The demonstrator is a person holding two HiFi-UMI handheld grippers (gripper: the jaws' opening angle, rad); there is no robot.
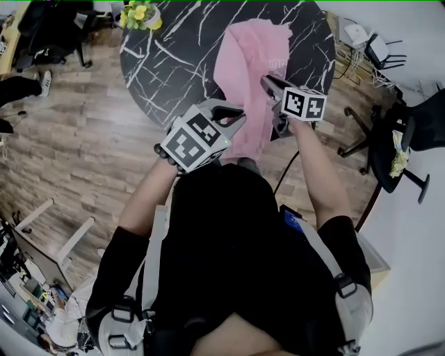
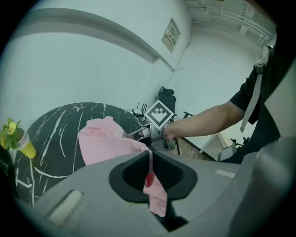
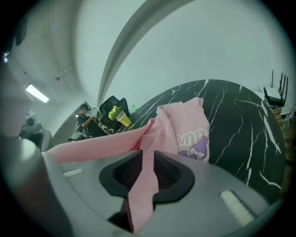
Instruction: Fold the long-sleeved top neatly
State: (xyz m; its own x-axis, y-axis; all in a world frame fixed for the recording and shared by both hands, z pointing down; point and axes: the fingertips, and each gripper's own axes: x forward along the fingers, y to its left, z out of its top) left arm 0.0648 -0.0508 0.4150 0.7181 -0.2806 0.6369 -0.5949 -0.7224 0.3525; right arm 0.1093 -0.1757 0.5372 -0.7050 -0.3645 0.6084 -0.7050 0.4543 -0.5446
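We held the pink top [image 1: 252, 66] partly off the worktop [image 1: 174, 66], left gripper [image 2: 149, 157] and right gripper [image 3: 144, 162] each with fingers [image 2: 178, 173] clamped on its cloth, probably to spread it flat.

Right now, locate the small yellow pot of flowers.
Head view: the yellow pot stands at the round black marble table's far left edge, left of the pink long-sleeved top.

Round black table [image 1: 167, 62], white-veined; yellow flower pot [image 1: 141, 15] at its far left edge; wood-plank floor [image 1: 76, 139] left, black office chair [image 1: 386, 149] right.
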